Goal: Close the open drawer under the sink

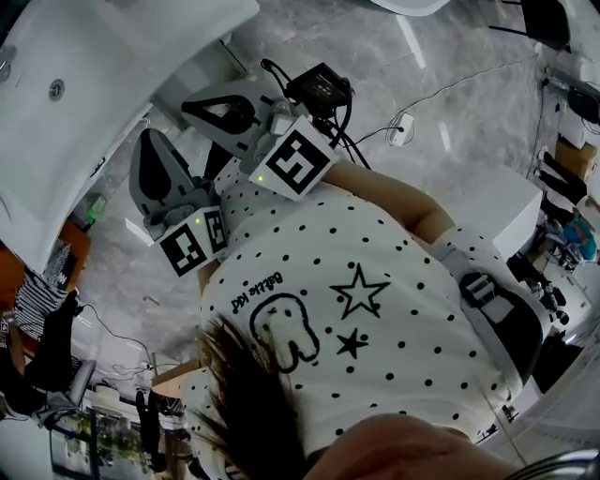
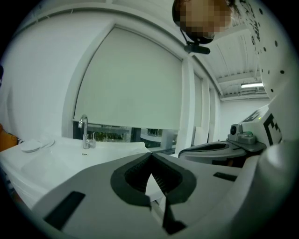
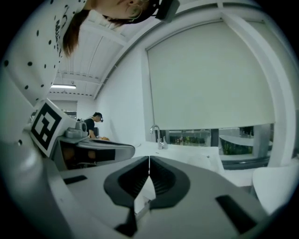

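L gripper (image 2: 150, 154) & R gripper (image 3: 149, 158): jaws together, nothing held, faucet (image 2: 84, 132) ahead

Sink area in a studio-type workspace. White basin counter (image 1: 122, 56) at upper left, chrome tap (image 2: 83, 132), pale roller blind (image 2: 131, 84). Loose cables (image 1: 380, 134) cross the grey marble floor (image 1: 309, 28).

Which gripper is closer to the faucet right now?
Left, it seems. The left gripper has the faucet ahead and off to its left, looking larger; the right gripper faces the faucet almost straight on, where it looks smaller.
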The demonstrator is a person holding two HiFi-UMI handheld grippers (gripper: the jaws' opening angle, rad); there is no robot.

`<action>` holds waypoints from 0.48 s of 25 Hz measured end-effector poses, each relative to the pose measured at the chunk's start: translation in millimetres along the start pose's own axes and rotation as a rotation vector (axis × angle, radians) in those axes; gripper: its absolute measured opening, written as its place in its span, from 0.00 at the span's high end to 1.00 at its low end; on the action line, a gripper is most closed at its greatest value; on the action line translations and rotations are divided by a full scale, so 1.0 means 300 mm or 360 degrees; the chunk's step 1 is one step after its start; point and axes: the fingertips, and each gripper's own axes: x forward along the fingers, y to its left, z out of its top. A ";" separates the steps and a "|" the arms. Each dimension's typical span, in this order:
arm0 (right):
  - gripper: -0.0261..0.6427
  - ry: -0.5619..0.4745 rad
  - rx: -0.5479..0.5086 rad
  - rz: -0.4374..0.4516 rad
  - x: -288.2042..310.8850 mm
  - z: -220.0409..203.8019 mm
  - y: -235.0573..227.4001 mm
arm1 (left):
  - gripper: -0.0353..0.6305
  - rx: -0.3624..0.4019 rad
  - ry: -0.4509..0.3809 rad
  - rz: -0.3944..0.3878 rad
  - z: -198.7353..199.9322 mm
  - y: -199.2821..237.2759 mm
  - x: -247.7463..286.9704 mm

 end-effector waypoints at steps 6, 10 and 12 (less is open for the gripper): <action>0.94 -0.0007 -0.0100 0.0062 -0.025 0.012 0.051 | 0.94 -0.0006 -0.0031 -0.0036 0.005 -0.034 -0.019; 0.94 0.0008 -0.0067 0.0013 -0.040 0.004 0.050 | 0.94 -0.0022 -0.0040 -0.0036 0.006 -0.030 -0.041; 0.94 0.0011 -0.0060 0.0000 -0.051 0.002 0.050 | 0.94 -0.0022 -0.0038 -0.0040 0.003 -0.036 -0.050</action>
